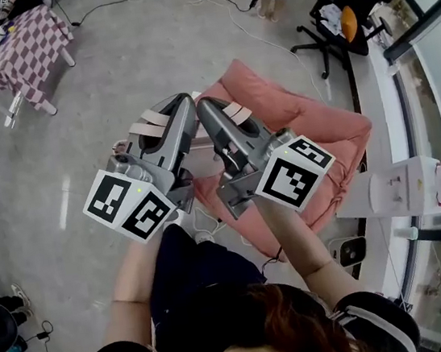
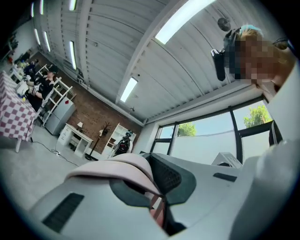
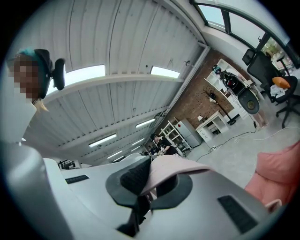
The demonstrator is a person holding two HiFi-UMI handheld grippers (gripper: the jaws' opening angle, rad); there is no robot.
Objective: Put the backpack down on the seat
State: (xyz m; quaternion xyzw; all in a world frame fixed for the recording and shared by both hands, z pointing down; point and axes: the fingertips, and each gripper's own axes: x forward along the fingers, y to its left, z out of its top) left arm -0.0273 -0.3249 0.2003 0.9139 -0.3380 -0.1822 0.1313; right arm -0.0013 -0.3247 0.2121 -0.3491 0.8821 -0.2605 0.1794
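Left tool (image 2: pixel 154 187) is clamped on a pale pink strap (image 2: pixel 117 166), and right tool (image 3: pixel 149 180) is clamped on a second strap (image 3: pixel 176 164). The tool views show the pinch. The head view shows only the straps draped over the tips, plus both forearms stretched forward with the tools side by side, tips close together. Backpack body is hidden under the tools, which overlap the near edge of the pink seat (image 1: pixel 310 118) on the floor (image 1: pixel 58 178).
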